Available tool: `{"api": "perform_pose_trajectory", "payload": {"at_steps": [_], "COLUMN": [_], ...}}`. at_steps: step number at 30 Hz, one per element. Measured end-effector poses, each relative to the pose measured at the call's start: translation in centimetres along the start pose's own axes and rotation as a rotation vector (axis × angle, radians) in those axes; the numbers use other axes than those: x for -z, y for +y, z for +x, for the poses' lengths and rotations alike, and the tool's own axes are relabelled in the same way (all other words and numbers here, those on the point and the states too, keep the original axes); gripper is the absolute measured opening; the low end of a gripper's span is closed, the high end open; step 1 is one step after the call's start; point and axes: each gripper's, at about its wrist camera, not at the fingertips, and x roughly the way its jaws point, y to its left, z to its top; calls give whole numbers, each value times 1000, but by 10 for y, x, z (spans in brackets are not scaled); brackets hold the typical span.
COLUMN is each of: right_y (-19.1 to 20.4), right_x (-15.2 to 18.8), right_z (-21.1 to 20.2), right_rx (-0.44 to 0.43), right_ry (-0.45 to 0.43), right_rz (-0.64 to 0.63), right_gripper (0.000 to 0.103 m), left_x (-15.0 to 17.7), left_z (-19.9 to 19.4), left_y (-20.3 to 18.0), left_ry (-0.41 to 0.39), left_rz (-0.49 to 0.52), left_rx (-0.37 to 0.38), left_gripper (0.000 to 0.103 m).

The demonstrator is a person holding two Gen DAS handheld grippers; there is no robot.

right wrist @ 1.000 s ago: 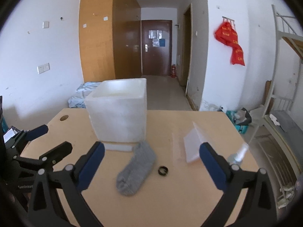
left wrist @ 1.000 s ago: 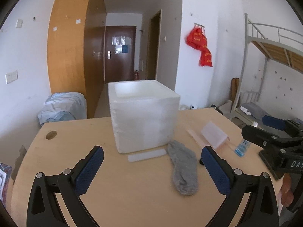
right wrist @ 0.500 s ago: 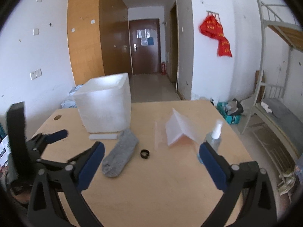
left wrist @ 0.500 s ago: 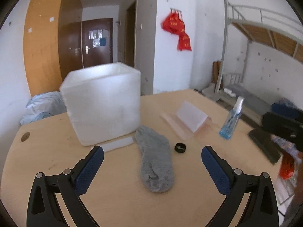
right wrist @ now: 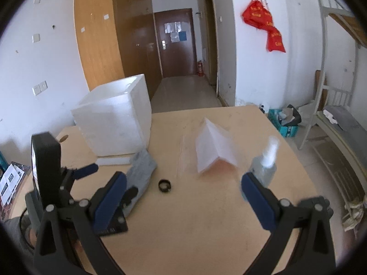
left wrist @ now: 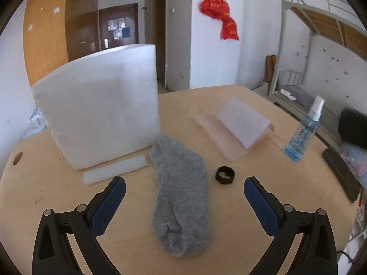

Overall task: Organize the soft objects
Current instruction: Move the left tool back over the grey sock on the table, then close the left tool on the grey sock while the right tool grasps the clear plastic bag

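Note:
A grey sock (left wrist: 181, 194) lies flat on the wooden table (left wrist: 263, 165), its toe end toward me. My left gripper (left wrist: 184, 202) is open and straddles the sock's near half, blue pads either side, just above it. A white foam box (left wrist: 101, 116) stands behind the sock, top open. In the right wrist view the sock (right wrist: 141, 171) is partly hidden by the left gripper's body (right wrist: 68, 183). My right gripper (right wrist: 183, 197) is open and empty over the table's front middle.
A small black ring (left wrist: 225, 175) lies right of the sock. A folded white-and-pink paper (left wrist: 238, 126), a blue spray bottle (left wrist: 302, 135) and a white foam strip (left wrist: 114, 171) also sit on the table. A dark flat object (left wrist: 341, 174) lies at the right edge.
My left gripper has swung right and moved in low over the sock. My right gripper has pulled back and right, bringing the spray bottle into its view.

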Motion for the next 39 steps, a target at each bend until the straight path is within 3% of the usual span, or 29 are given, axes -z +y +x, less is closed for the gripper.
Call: {"api": "perform_pose_trajectory", "payload": {"at_steps": [3, 6, 17, 24, 29, 31, 35, 39], "right_y": [2, 1, 4, -1, -11, -16, -21, -23], "right_x": [-11, -13, -29, -42, -43, -42, -37, -33], "right_z": [1, -5, 26, 78, 117, 130, 146, 158], "right_rx": [38, -11, -37, 2, 62, 82, 103, 130], "right_ry": [-3, -33, 7, 94, 167, 198, 234, 261], "right_rz": [-38, -39, -73, -79, -91, -86, -91, -110], "right_gripper": [101, 101, 101, 101, 101, 101, 101, 101], "left_x": [-1, 1, -2, -1, 0, 0, 0, 1], "left_z": [6, 12, 36, 52, 56, 61, 61, 59], "left_y": [-3, -5, 4, 8, 9, 9, 11, 13], "left_ry": [-3, 8, 56, 125, 150, 176, 172, 165], "left_rz": [9, 23, -7, -22, -24, -26, -29, -30], "left_rx": [-10, -26, -53, -50, -40, -33, -26, -23], "left_gripper": [103, 103, 100, 73, 60, 47, 39, 19]}}
